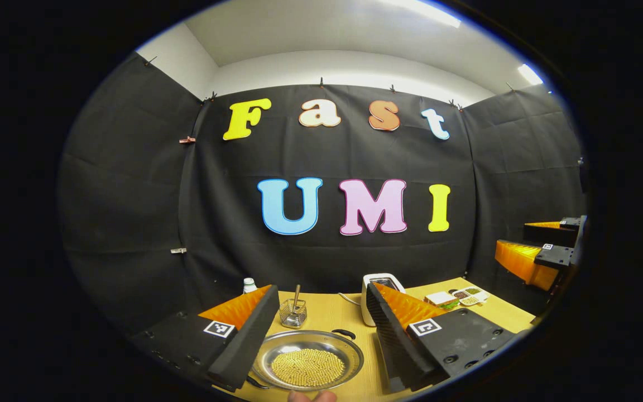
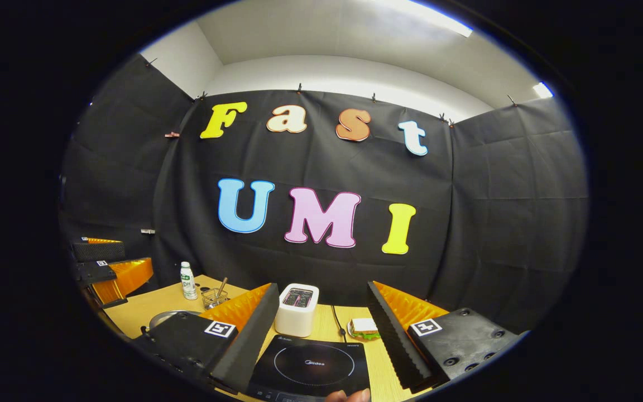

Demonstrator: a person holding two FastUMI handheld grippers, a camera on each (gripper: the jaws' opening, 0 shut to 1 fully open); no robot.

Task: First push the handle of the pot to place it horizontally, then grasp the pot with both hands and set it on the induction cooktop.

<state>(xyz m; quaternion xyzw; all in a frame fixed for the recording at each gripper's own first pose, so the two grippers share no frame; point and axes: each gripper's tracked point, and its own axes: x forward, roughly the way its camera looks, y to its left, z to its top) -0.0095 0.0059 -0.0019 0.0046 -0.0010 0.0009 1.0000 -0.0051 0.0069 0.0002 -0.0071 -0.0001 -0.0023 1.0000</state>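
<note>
A shallow steel pot (image 1: 307,360) full of small yellow beads sits on the wooden table (image 1: 327,315) in the left gripper view. One black handle (image 1: 344,333) shows at its far right rim and another (image 1: 257,382) at its near left. My left gripper (image 1: 321,293) is open above the pot, a finger on each side, touching nothing. The black induction cooktop (image 2: 313,363) lies below my open right gripper (image 2: 321,290) in the right gripper view. The pot's rim (image 2: 165,317) peeks out at the left there. Each gripper also shows in the other's view, the right gripper (image 1: 545,251) and the left gripper (image 2: 104,262).
A white toaster (image 2: 297,310) stands behind the cooktop, with a sandwich on a plate (image 2: 363,328) to its right. A bottle (image 2: 187,281) and a wire basket with a utensil (image 1: 293,312) stand behind the pot. Small dishes (image 1: 464,296) sit at the far right.
</note>
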